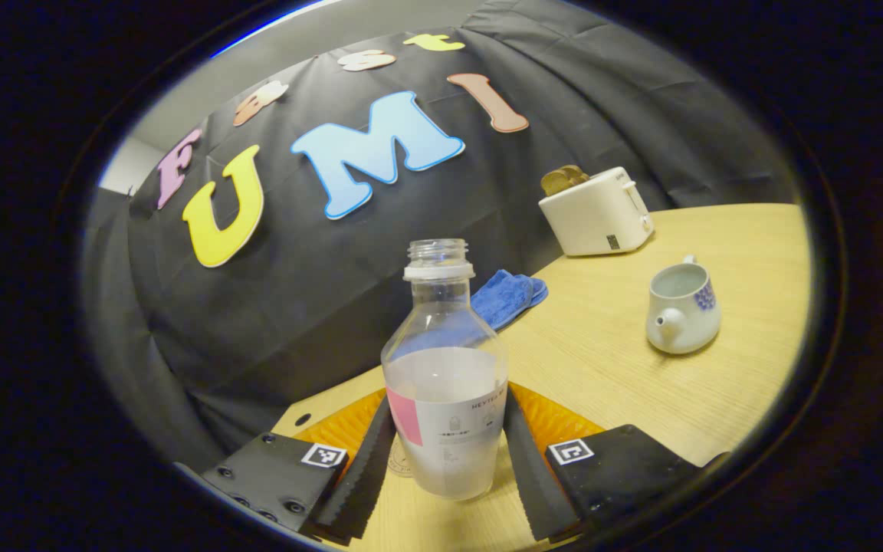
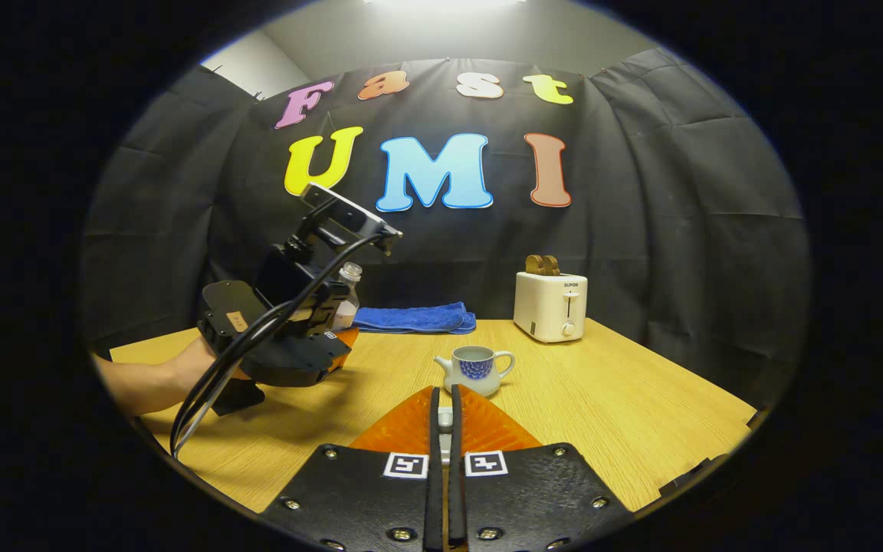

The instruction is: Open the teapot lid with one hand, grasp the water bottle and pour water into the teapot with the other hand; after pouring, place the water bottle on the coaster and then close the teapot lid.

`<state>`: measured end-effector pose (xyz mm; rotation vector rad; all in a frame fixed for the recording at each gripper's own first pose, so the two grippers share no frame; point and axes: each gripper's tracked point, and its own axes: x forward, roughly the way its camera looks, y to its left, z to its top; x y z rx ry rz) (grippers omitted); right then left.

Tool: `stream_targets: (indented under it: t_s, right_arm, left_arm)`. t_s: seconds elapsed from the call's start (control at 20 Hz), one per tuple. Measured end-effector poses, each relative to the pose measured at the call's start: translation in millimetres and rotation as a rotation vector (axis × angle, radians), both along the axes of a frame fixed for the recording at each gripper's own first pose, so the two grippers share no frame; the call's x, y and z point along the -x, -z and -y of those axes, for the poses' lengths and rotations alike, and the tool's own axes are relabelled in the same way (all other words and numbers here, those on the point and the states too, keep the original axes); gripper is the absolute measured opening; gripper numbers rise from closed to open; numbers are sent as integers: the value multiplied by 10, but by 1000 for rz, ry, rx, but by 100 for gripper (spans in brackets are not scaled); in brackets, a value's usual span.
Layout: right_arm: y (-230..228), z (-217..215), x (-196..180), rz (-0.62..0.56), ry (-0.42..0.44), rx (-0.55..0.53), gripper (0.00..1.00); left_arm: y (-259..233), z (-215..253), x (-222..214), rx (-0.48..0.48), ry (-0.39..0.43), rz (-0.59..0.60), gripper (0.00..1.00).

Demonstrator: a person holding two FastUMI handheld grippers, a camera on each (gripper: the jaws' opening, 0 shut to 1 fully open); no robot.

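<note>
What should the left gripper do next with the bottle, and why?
Probably carry the water bottle to the teapot and begin tipping it over the opening. The left gripper has both fingers on the bottle's sides, the bottle is uncapped and part full, and the teapot stands open, with the lid seemingly in the right gripper.

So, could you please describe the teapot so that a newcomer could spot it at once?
Start at the white toaster at the back of the wooden table. Nearer the table's middle stands the teapot: small, white, lid off, with a blue pattern on its side, a spout and a handle.
</note>
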<state>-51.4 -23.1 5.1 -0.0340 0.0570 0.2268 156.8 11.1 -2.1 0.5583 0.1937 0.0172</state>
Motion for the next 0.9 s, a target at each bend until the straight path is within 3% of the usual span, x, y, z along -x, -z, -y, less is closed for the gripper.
stream_targets:
  t_s: [0.6,0.9]
  right_arm:
    - [146,14,217,-32,-16,-21,3]
    - [168,40,242,-30,-18,-20,3]
  left_arm:
    - [-86,315,-174,-444,53,-1,86]
    - [-21,491,-250,-585,91,-6,87]
